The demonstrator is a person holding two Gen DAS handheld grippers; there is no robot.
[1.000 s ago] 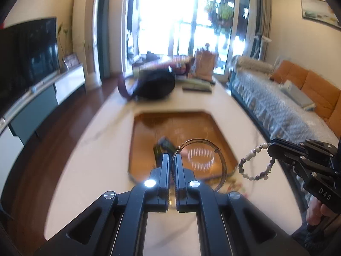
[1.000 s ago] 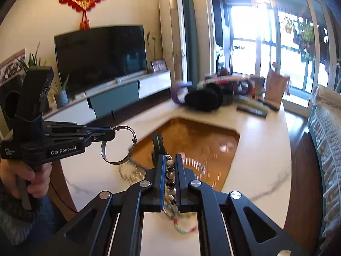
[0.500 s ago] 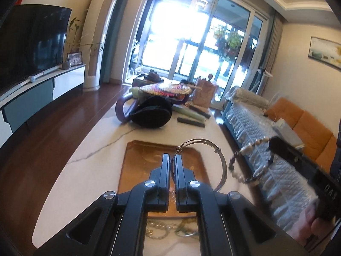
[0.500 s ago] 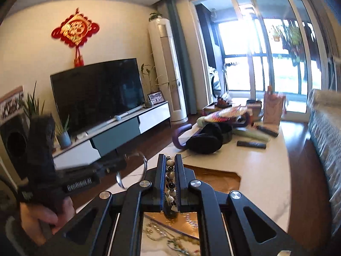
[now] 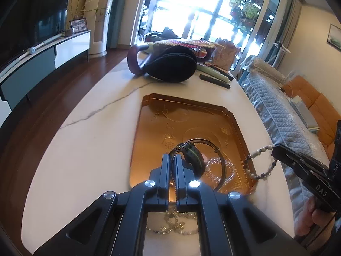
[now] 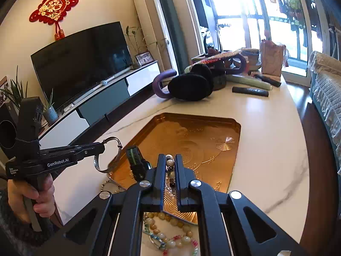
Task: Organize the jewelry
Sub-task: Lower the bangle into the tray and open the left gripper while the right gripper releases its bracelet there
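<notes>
My left gripper (image 5: 173, 157) is shut on a thin silver bangle (image 5: 221, 168) and holds it above the near end of the golden tray (image 5: 191, 115). It also shows in the right wrist view (image 6: 102, 146) with the bangle (image 6: 100, 166) hanging from its tip. My right gripper (image 6: 171, 159) is shut on a beaded bracelet (image 6: 170, 166), seen in the left wrist view (image 5: 259, 171) over the tray's near right edge. A dark watch (image 5: 194, 156) and a pearl strand (image 5: 215, 166) lie in the tray. Several loose bead bracelets (image 6: 170, 232) lie on the table in front of the tray.
The tray (image 6: 213, 136) sits on a white marble table (image 5: 89, 140). At the far end lie black earmuffs (image 5: 170, 66), a purple handle (image 6: 159, 85), remotes (image 6: 249, 90) and a paper bag (image 6: 272, 57). A sofa (image 5: 283, 115) runs along the right.
Both grippers have tilted and come down toward the tray, each still holding its piece. The tray and the loose jewelry now fill the lower views.
</notes>
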